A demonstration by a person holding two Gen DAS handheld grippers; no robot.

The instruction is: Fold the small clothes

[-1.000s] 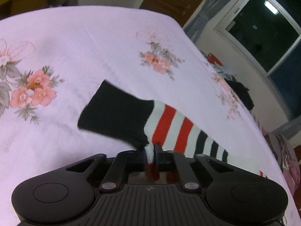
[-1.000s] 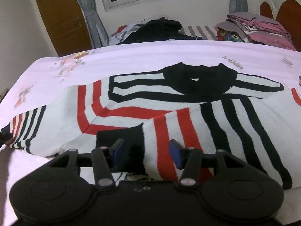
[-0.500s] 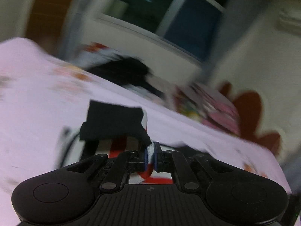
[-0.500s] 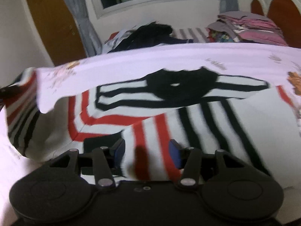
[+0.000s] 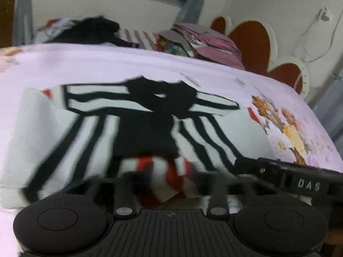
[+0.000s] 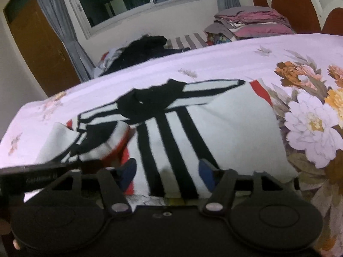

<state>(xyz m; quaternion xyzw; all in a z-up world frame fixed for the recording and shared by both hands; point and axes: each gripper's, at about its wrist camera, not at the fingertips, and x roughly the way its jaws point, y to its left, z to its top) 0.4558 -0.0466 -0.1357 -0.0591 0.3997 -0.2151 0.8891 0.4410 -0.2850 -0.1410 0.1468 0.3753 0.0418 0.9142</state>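
Sweater point(image 6: 225, 132), a small knit with black, white and red stripes and a black collar, lay spread across the middle of both frames on a pale floral bedsheet point(image 6: 235, 64). One sleeve point(image 5: 150, 141), ending in a black cuff, was folded over the sweater's body at centre in the left wrist view. Folded bedding point(image 6: 253, 23) was stacked at upper right, dark clothes point(image 6: 145, 47) heaped at upper centre. Right gripper point(image 6: 168, 174) sat at lower centre, fingers wide apart over the hem, gripping nothing. Left gripper point(image 5: 165, 184) was blurred with red-striped sleeve cloth between its fingers; whether it pinched the cloth could not be told.
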